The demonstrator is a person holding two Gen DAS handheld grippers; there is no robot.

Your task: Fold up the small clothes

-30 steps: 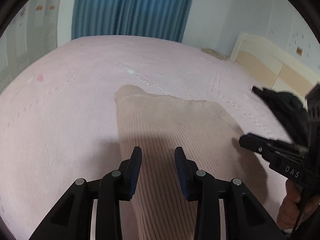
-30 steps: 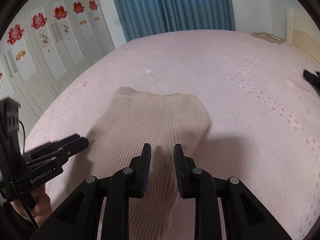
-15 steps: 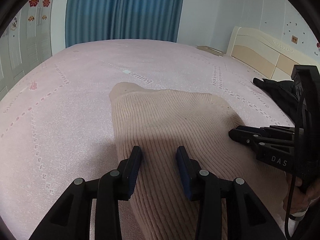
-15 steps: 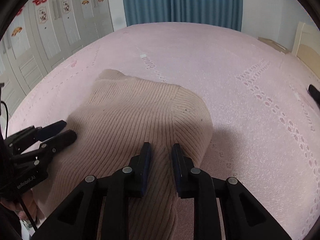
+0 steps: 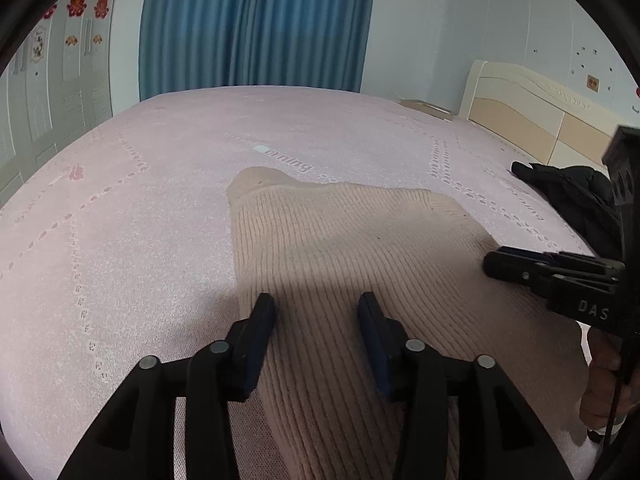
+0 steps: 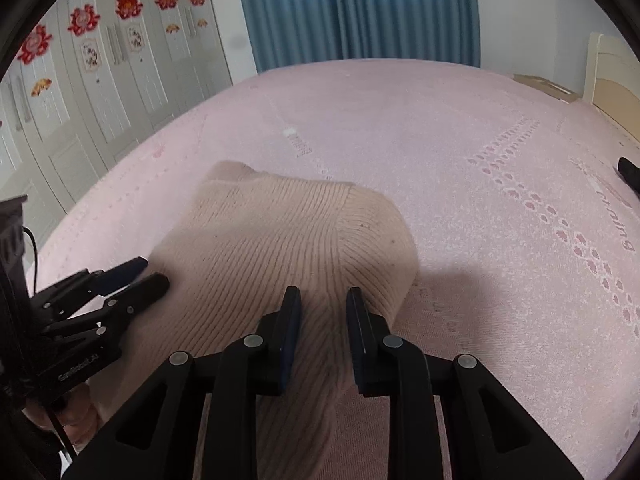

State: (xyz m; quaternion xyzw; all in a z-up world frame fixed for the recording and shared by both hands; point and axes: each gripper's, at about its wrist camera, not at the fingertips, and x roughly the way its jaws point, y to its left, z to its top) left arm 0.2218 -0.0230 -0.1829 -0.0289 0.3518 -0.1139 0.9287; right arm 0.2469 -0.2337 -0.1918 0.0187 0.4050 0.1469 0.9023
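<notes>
A beige ribbed knit sweater [image 5: 360, 264] lies on the pink bed [image 5: 120, 240]; it also shows in the right wrist view [image 6: 272, 248]. My left gripper [image 5: 316, 312] is open above the sweater's near left part, nothing between its fingers. My right gripper [image 6: 323, 308] is open with a narrower gap, over the sweater's near right edge. The right gripper shows in the left wrist view [image 5: 496, 264] at the sweater's right side. The left gripper shows in the right wrist view [image 6: 148, 276] at its left side.
A black garment [image 5: 572, 200] lies on the bed at the right, near the cream headboard [image 5: 528, 108]. Blue curtains [image 5: 256, 24] hang behind the bed. White wardrobe doors [image 6: 100, 72] with red decorations stand at the left.
Both grippers have lifted and tilted up a little, so more of the room shows. The sweater lies as before. Both grippers stay open.
</notes>
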